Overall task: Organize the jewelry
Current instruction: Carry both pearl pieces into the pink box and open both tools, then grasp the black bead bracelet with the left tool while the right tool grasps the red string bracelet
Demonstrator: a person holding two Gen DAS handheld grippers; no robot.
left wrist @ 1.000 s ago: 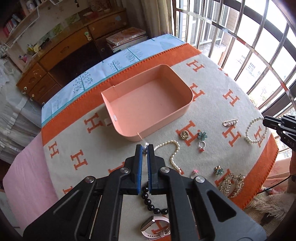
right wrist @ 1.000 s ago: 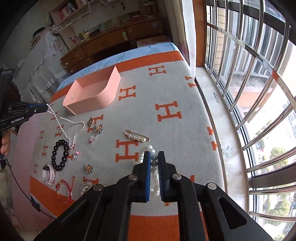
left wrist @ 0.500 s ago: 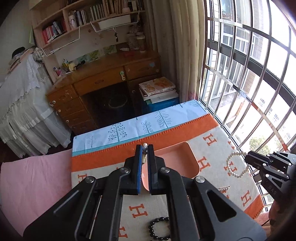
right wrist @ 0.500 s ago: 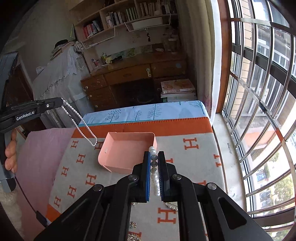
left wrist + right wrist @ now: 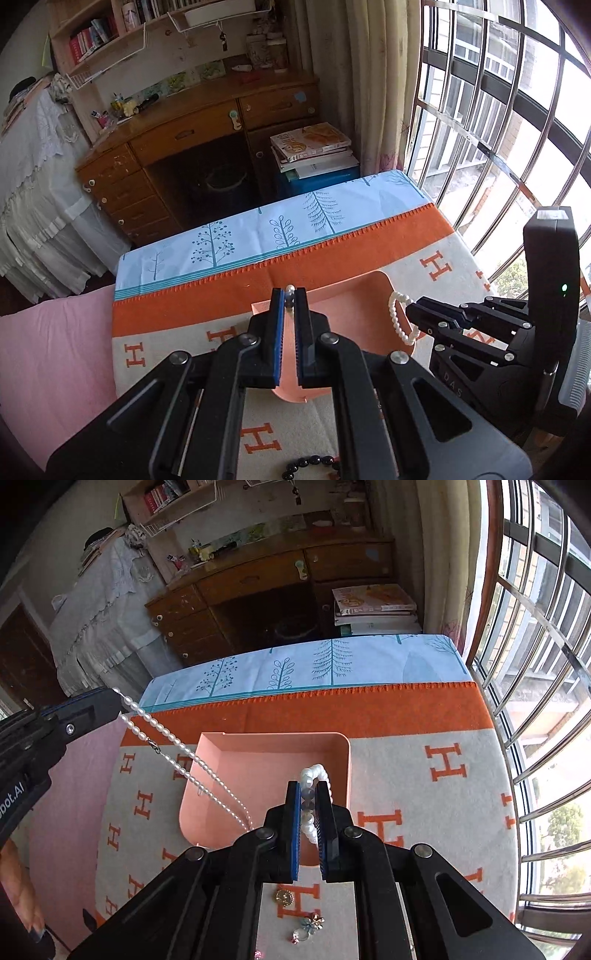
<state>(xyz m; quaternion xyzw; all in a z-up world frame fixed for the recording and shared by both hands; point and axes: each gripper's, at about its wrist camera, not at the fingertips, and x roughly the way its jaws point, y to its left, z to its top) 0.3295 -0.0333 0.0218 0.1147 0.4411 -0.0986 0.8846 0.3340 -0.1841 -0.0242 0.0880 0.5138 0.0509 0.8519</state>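
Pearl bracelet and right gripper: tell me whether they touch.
Touching. The right wrist view shows the pearl bracelet pinched between the right gripper jaws above the pink tray.

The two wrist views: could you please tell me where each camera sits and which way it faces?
Left wrist: sits on the left gripper, looking down along its fingers over the pink tray toward the wooden desk; the right gripper shows at right, holding the pearl bracelet.
Right wrist: sits on the right gripper, above the tray, facing the same desk; the left gripper with the pearl necklace shows at left, with part of a hand.
Shared: tray, orange blanket, desk, barred window.
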